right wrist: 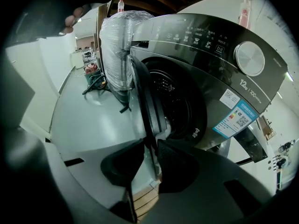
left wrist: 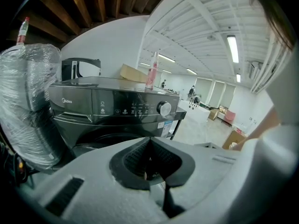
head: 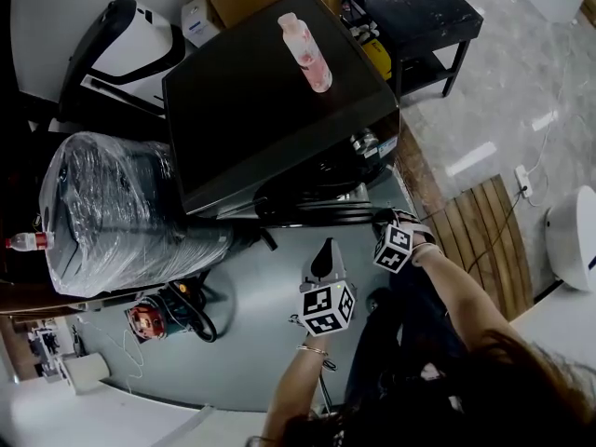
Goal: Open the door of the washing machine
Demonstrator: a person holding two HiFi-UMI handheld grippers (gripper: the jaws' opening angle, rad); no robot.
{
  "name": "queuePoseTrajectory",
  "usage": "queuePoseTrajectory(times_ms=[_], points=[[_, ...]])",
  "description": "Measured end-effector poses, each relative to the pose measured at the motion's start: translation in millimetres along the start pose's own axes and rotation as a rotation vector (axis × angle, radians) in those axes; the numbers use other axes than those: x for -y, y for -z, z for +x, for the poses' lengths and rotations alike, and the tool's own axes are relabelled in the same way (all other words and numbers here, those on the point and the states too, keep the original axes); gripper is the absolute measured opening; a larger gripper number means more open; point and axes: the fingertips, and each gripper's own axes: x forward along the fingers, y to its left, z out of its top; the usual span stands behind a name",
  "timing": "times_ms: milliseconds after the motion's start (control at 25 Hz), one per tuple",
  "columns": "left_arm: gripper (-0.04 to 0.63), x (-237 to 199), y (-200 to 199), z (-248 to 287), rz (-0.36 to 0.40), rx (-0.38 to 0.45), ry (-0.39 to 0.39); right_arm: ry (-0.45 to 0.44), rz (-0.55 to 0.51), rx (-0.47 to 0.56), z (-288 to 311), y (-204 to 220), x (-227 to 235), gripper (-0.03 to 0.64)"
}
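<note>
Step in hand: taking hold of the door (right wrist: 145, 97) to swing it wider. The dark, round door stands ajar at the washer (head: 279, 91) front. Right gripper (right wrist: 150, 146): jaws slightly apart, astride the door's free edge, no clamp evident. Left gripper (left wrist: 150, 143): jaws together, empty. Next, probably: close on the edge and pull outward along the hinge arc.

In the head view, the washing machine (head: 270, 101) top hides most of the door (head: 307, 210) from me; the front sticker (right wrist: 236, 120) print is too small to read.
</note>
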Motion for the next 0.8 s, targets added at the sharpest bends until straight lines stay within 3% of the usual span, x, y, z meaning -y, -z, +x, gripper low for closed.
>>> queuePoseTrajectory(times_ms=[800], points=[[0.014, -2, 54, -74, 0.048, -0.01, 0.112, 0.045, 0.099, -0.028, -20, 10, -88, 0.074]])
